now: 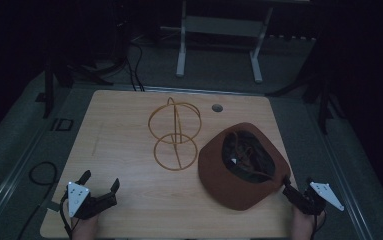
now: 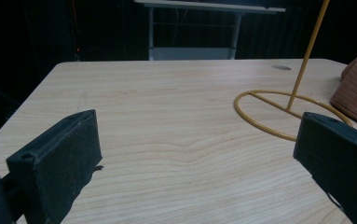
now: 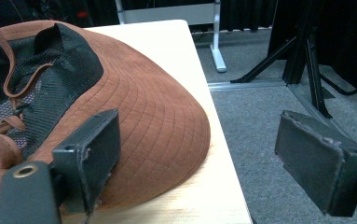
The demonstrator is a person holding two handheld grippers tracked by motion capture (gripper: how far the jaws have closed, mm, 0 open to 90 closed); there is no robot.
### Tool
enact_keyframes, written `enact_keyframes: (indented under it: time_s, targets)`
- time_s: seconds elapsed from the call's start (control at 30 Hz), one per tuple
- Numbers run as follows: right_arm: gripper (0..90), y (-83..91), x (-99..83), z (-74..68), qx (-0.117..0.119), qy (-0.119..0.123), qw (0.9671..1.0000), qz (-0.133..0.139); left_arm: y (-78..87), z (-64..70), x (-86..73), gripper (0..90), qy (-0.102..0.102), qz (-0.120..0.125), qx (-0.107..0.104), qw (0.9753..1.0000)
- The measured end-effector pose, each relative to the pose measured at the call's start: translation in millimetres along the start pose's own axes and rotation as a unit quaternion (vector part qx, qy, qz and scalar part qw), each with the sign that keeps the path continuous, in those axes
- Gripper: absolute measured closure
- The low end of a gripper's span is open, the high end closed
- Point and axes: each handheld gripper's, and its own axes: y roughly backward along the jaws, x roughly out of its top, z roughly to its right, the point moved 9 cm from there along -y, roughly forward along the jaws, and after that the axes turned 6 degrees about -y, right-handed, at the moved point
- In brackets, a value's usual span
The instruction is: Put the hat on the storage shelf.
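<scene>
A brown brimmed hat (image 1: 229, 185) lies upside down on the right half of the wooden table (image 1: 119, 145), its dark mesh lining and cord facing up. A yellow wire stand (image 1: 175, 140) with a ring base and hoops on top stands at the table's middle. My left gripper (image 1: 100, 180) rests open at the front left corner, aimed across bare wood (image 2: 167, 102) toward the stand (image 2: 305, 63). My right gripper (image 1: 297, 182) is open at the hat's front right brim. In the right gripper view one jaw lies over the brim (image 3: 157, 121) and the other hangs past the table's edge.
A round grommet hole (image 1: 217, 107) sits near the table's far edge. Grey carpet (image 3: 260, 121) surrounds the table, with a black cable loop (image 1: 41, 172) at the left, a white table frame (image 1: 219, 30) behind, and dark tripod legs (image 3: 302, 56) to the right.
</scene>
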Motion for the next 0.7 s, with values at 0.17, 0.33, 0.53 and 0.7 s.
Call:
enact_keyframes:
  time_s: [0.17,0.33,0.53,0.7]
  targets:
    - [14.1,0.3,-0.1,0.1,0.000,0.002,1.0000,-0.001,0.4,2.1,0.5,1.1,-0.004,-0.001,-0.002,1.0000]
    - [13.7,2.9,-2.4,2.4,-0.005,0.004,0.9997,-0.023,1.9,6.4,2.3,1.1,-0.015,-0.003,-0.004,0.9999]
    - [13.6,10.0,7.9,-9.7,0.019,0.024,0.9980,-0.055,2.7,9.9,3.5,1.1,-0.020,-0.004,-0.003,0.9998]
    - [13.5,7.1,26.1,-21.2,0.039,0.052,0.9939,-0.089,2.5,10.9,0.9,1.2,-0.030,-0.023,-0.002,0.9993]
